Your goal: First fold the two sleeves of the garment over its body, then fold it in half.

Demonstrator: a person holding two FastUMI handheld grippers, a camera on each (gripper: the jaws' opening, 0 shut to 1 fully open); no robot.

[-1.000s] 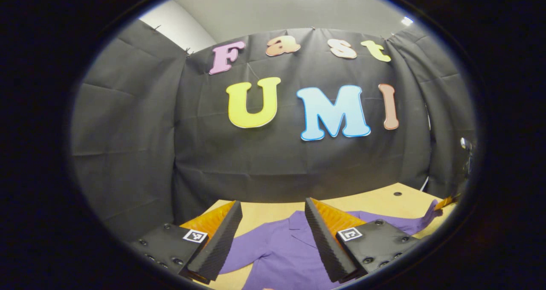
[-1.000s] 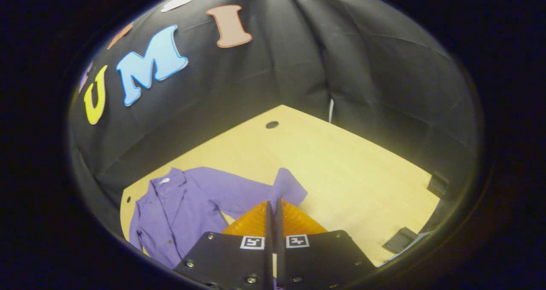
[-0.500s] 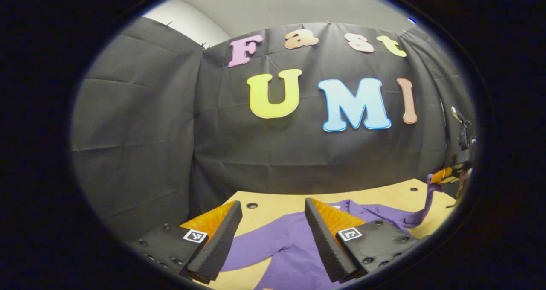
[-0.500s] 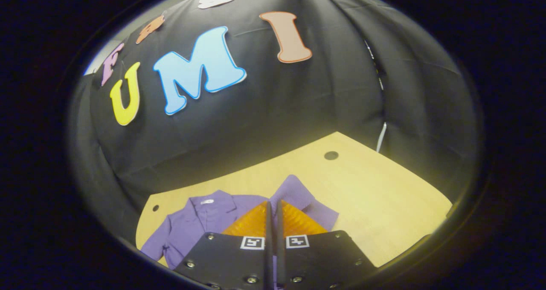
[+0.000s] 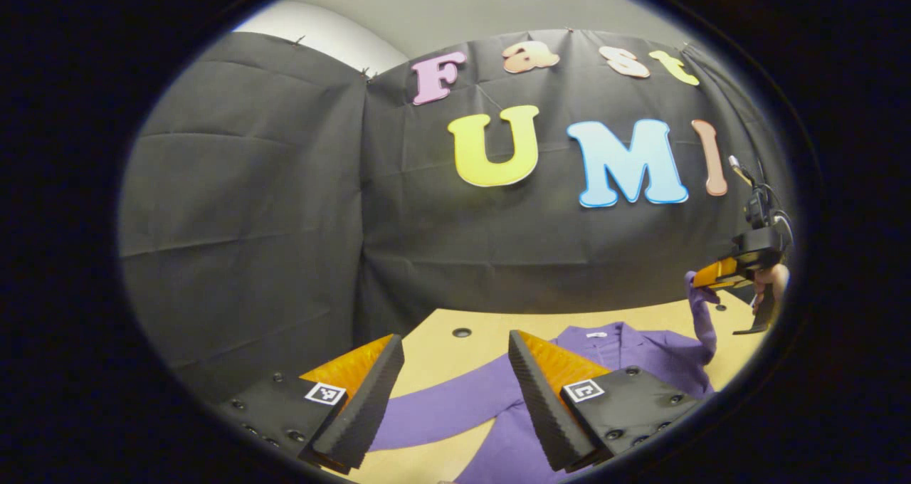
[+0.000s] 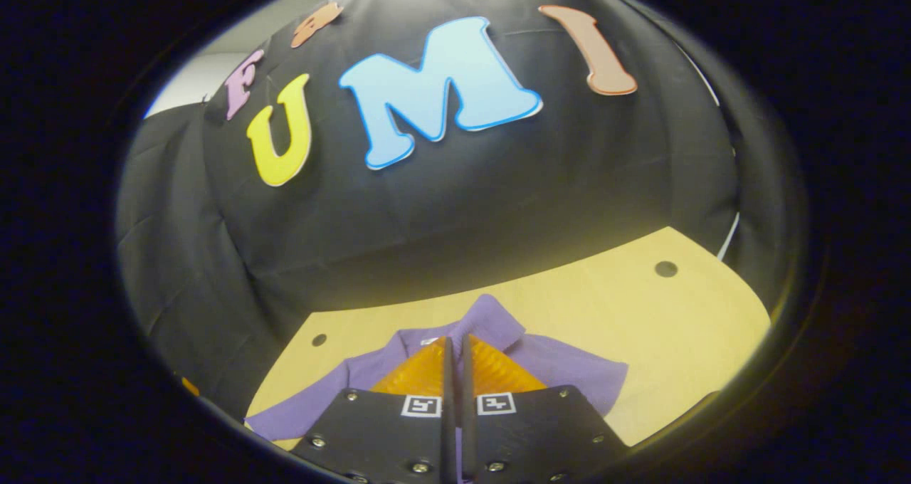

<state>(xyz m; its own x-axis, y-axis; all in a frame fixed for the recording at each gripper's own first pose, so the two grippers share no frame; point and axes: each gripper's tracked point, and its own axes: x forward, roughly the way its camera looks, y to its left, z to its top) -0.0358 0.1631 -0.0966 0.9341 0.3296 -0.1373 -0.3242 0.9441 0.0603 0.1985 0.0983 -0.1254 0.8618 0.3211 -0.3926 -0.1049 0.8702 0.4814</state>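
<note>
1. Purple shirt [image 5: 626, 363] lies spread on the bench [image 6: 640, 313], collar toward the wall.
2. Right hand-held gripper [image 6: 455, 349] is clamped on one sleeve's cuff [image 5: 701, 306], lifted clear, likely to carry it over the body.
3. Left hand-held gripper [image 5: 455, 391] hovers with fingers apart above the other sleeve [image 5: 441, 409], seemingly ready to take it.

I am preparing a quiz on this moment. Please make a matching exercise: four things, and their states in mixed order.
1 left claw
2 right claw
3 sleeve below the left claw
4 table

a shut on the other sleeve, held up
b light wood
c open, empty
d lying flat

Pairs: 1-c, 2-a, 3-d, 4-b
</note>
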